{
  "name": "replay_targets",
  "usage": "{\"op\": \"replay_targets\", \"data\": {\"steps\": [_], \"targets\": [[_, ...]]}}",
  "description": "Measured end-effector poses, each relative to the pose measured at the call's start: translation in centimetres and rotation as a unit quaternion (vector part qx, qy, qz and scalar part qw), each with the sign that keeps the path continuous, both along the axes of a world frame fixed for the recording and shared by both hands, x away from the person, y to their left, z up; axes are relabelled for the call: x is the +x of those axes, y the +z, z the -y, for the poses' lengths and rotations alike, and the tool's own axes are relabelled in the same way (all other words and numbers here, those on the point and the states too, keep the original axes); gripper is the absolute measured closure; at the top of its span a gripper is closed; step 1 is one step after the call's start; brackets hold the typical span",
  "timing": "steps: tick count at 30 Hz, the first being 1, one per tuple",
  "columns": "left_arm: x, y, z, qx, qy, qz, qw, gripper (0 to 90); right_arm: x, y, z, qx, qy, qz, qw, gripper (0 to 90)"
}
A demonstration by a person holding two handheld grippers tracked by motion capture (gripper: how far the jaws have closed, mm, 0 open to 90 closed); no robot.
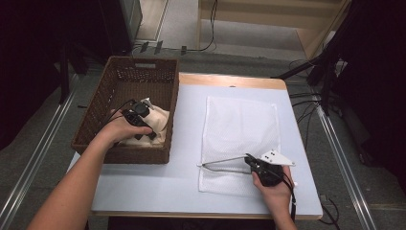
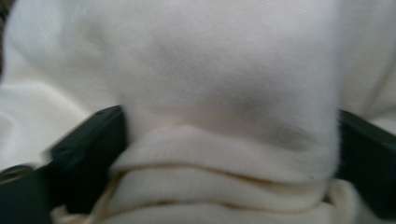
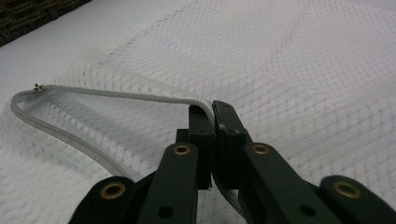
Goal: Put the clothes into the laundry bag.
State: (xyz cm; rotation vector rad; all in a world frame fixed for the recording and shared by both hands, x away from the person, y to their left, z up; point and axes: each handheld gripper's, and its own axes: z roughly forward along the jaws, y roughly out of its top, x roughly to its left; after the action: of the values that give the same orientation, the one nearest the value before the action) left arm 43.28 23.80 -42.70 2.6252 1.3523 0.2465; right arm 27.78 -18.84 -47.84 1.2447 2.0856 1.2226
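Observation:
A white cloth (image 1: 160, 120) lies bunched in the brown wicker basket (image 1: 91, 110) at the table's left. My left gripper (image 1: 145, 134) reaches down into the basket onto that cloth. In the left gripper view the jaws stand wide apart, and a folded bulge of the white cloth (image 2: 224, 70) fills the gap between the fingers (image 2: 93, 135). A white mesh laundry bag (image 1: 239, 124) lies flat on the table to the right. My right gripper (image 1: 249, 158) is shut on the bag's grey zipper edge (image 3: 116, 94), holding it lifted so that the mouth gapes toward the basket.
The pale table (image 1: 143, 187) has bare surface in front of the basket and between basket and bag. The basket's woven corner (image 3: 28, 16) lies beyond the bag's mouth. Cables and dark stands crowd the floor at the far right.

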Motion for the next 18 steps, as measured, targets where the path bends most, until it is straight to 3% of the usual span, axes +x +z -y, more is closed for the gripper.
{"op": "replay_targets", "data": {"steps": [4,6,7,8,9,10,11,12,13,15,16,18], "targets": [[-0.2,1.1,0.1,-0.004,-0.002,0.004,1.0,40.9,0.1,0.0,0.0,-0.002,0.001,0.001,1.0,88.3],[0.0,1.5,-0.2,-0.024,0.009,-0.004,0.9997,56.9,0.1,0.0,-0.1,-0.003,0.0,0.001,1.0,88.3],[0.1,1.7,-0.5,-0.044,0.017,-0.01,0.9988,60.5,0.1,0.0,-0.1,-0.003,0.001,0.001,1.0,88.3],[0.4,2.0,-1.0,-0.081,0.025,-0.018,0.9963,63.4,0.0,0.0,-0.1,-0.003,0.001,0.001,1.0,88.3],[0.7,2.5,-2.0,-0.158,0.039,-0.029,0.9863,65.9,0.0,0.0,-0.1,-0.003,0.001,0.002,1.0,88.3],[0.8,2.9,-2.6,-0.208,0.054,-0.027,0.9762,67.4,0.0,0.0,-0.1,-0.002,0.0,0.002,1.0,88.3],[0.9,3.5,-3.4,-0.24,0.071,-0.01,0.9682,68.1,0.0,0.0,-0.1,-0.003,0.0,0.002,1.0,88.3],[1.0,4.0,-3.7,-0.234,0.089,0.02,0.9678,68.2,0.0,0.0,-0.1,-0.001,0.0,0.002,1.0,88.3],[1.0,4.0,-3.7,-0.219,0.095,0.029,0.9705,68.0,0.0,0.0,0.0,0.0,-0.001,0.0,1.0,88.3],[1.1,3.6,-3.3,-0.173,0.094,0.034,0.98,66.3,0.0,-0.1,0.0,-0.001,0.0,0.0,1.0,88.4],[1.1,3.2,-3.2,-0.165,0.093,0.032,0.9813,65.1,0.0,-0.1,-0.1,-0.001,-0.001,0.0,1.0,88.5],[1.2,3.0,-3.1,-0.169,0.097,0.028,0.9804,58.4,0.0,-0.1,-0.1,-0.002,0.0,-0.001,1.0,88.5]]}}
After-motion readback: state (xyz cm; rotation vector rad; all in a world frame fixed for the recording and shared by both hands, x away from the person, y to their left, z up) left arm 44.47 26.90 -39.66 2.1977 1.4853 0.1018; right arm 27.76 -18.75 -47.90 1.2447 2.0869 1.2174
